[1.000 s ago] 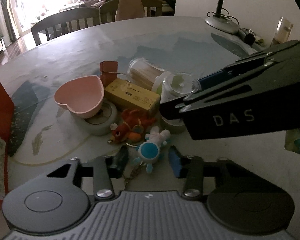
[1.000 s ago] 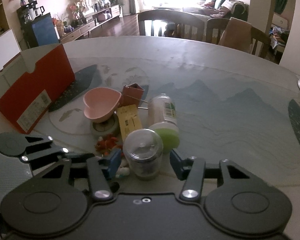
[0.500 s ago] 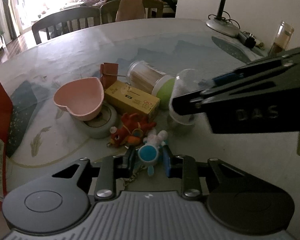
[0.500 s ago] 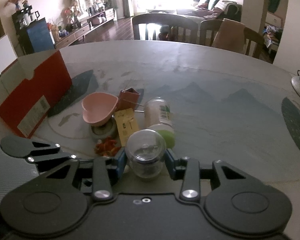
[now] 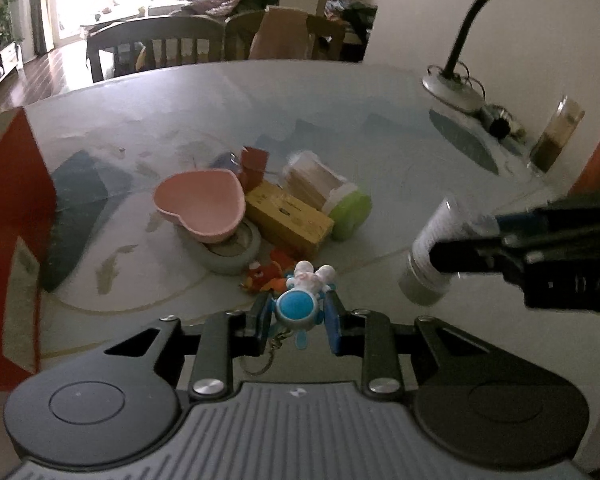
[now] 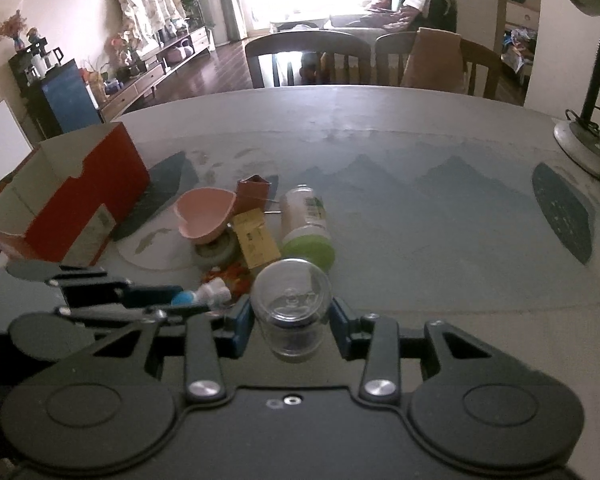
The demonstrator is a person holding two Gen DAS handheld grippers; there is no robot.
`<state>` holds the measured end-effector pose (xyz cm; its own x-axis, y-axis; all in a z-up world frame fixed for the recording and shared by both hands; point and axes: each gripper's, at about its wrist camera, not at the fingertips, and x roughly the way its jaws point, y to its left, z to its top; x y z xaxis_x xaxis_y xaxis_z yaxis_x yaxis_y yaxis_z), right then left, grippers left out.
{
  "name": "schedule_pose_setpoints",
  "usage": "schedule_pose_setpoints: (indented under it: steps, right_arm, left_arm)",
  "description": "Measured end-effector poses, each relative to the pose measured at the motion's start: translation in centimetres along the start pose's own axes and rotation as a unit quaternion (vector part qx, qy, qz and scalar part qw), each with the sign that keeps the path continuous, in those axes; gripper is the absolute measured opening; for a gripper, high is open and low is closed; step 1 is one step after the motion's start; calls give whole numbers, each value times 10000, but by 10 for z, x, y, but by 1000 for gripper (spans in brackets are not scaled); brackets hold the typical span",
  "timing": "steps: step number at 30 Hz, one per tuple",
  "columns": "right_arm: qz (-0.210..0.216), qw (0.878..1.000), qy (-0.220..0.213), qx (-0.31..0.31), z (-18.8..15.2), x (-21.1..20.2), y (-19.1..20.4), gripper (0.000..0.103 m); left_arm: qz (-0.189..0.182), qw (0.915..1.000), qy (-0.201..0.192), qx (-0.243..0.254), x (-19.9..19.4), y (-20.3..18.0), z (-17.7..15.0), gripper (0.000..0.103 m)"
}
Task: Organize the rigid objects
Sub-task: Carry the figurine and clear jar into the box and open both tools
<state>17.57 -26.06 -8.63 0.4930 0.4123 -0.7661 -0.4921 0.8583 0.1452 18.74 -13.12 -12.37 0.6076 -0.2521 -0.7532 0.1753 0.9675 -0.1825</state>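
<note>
A pink heart bowl (image 5: pixel 201 204), yellow box (image 5: pixel 289 221) and green-capped jar (image 5: pixel 327 193) crowd the desk (image 6: pixel 420 208) at twelve o'clock; open room lies toward three. The left gripper (image 5: pixel 297 319) is clenched on a blue-and-white keychain toy (image 5: pixel 301 301), lifted. The right gripper (image 6: pixel 291 322) grips a clear round jar (image 6: pixel 291 307).

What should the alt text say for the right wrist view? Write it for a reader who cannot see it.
The right gripper is shut on a clear lidded jar above a round table. Beyond lie a green-capped bottle, a yellow box, a pink heart bowl and a red box.
</note>
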Motion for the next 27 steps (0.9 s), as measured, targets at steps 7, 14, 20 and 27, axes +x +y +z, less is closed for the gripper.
schedule_pose_setpoints:
  steps: [7,14,20,27]
  right_arm:
    - [99,9998,-75,-129,7,-18,26,40]
    - [235,9990,-230,-313,23,-37,61,40]
    - [372,9975,-391,-451,38,-48,95,40]
    - [418,9962,-434,-623,54,-42,137,40]
  left_arm:
    - [-9,9998,-118,-183,-35,18,11,27]
    - [63,9991,-310,-288,-73,44,17,27]
    - [224,9979,-554,-246,-102,69,21,27]
    - [470,9951,-863,-131,-134,102,26,27]
